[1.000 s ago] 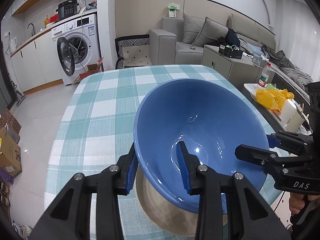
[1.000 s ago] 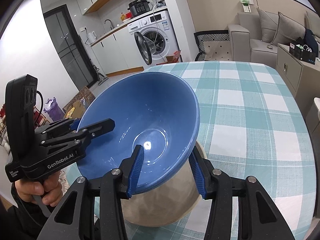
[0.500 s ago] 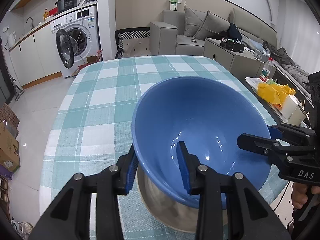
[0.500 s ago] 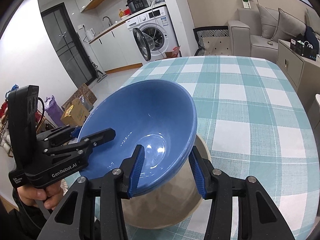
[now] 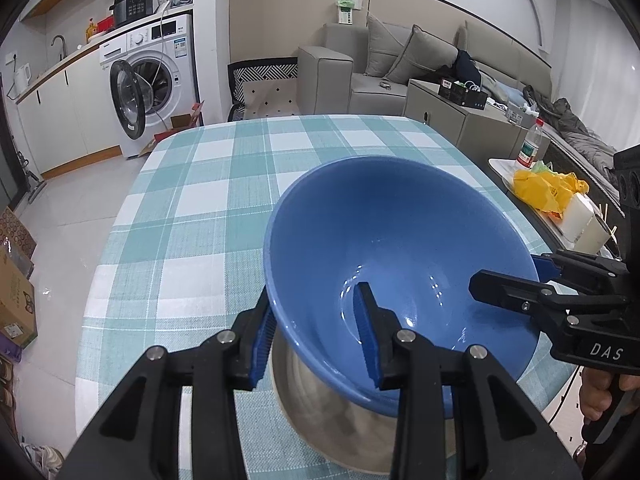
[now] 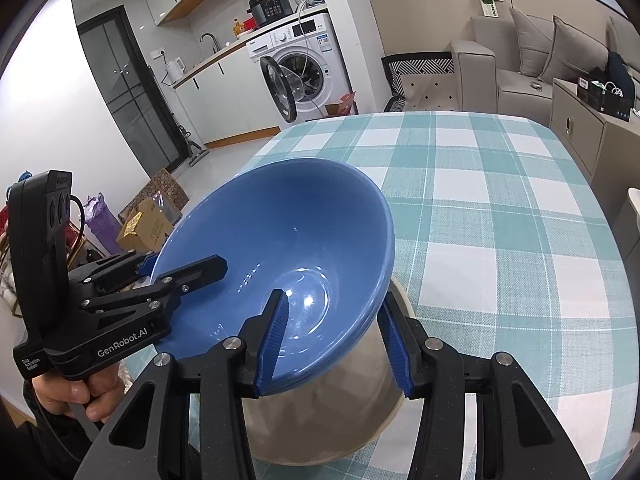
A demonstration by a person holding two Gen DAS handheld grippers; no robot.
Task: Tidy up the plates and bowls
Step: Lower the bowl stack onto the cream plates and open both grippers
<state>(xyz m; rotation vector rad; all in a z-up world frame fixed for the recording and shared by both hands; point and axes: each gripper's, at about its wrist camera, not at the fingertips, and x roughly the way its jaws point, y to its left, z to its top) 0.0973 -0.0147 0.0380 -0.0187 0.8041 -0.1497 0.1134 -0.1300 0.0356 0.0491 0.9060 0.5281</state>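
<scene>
A large blue bowl (image 5: 384, 240) is held between both grippers, just above a larger metal bowl (image 5: 332, 412) on the checked table. My left gripper (image 5: 316, 336) is shut on the bowl's near rim, one finger inside, one outside. My right gripper (image 6: 332, 340) is shut on the opposite rim in the same way. The blue bowl (image 6: 288, 240) also fills the right wrist view, over the metal bowl (image 6: 332, 412). Each gripper shows in the other's view, the right one (image 5: 532, 280) and the left one (image 6: 168, 272).
The teal and white checked tablecloth (image 5: 224, 184) covers the table. A side tray with a yellow bag (image 5: 548, 188) and a bottle (image 5: 530, 144) stands past the right table edge. A washing machine (image 5: 152, 80) and sofa (image 5: 384, 68) are beyond.
The blue bowl has come down toward the metal bowl, held by both grippers. Both views have tilted so more of the table shows beyond the bowl.
</scene>
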